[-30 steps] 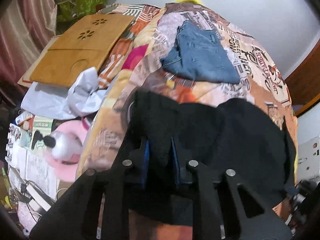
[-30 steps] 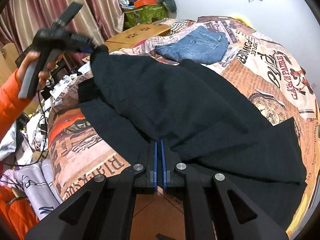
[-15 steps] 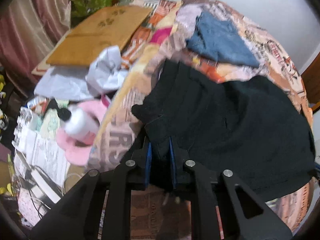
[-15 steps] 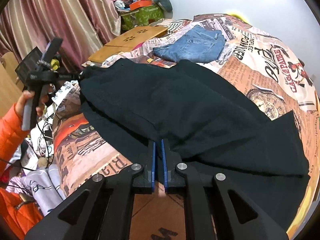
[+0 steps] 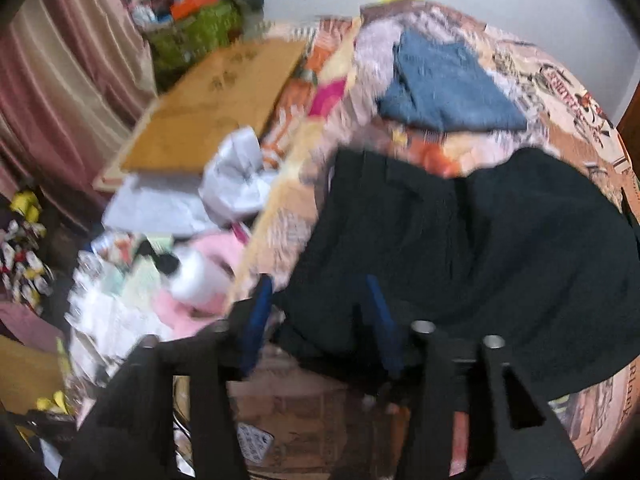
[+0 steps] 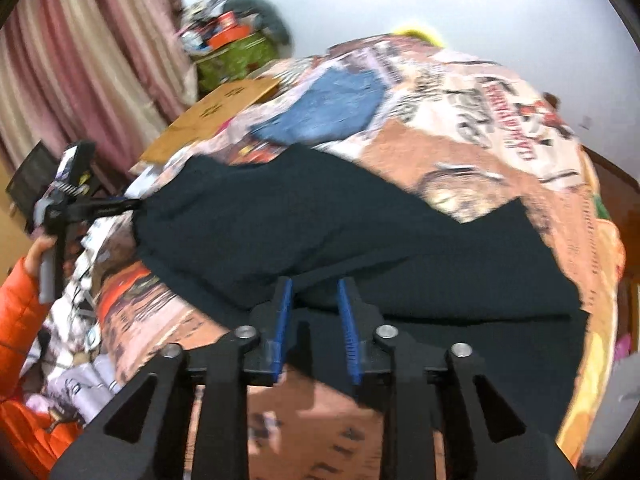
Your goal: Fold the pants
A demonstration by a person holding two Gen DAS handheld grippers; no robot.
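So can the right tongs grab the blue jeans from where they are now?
Probably not yet. The jeans lie far up the bed, beyond the black pants, and the open right tongs sit at the near edge.

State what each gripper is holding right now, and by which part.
Nothing. Both jaws have just been opening: the left gripper and right gripper stand open at the near edge of the black fabric pants.

Motion blur smears both views. Beside the wooden board (image 5: 212,108), the heap of papers, the pink cloth and the white bottle (image 5: 198,278) melt into shapes without readable detail. The black pants (image 6: 320,240) hide the bedspread beneath them, and their far leg runs behind the right gripper (image 6: 312,296) frame. The bedspread lettering (image 6: 508,120) stays illegible.
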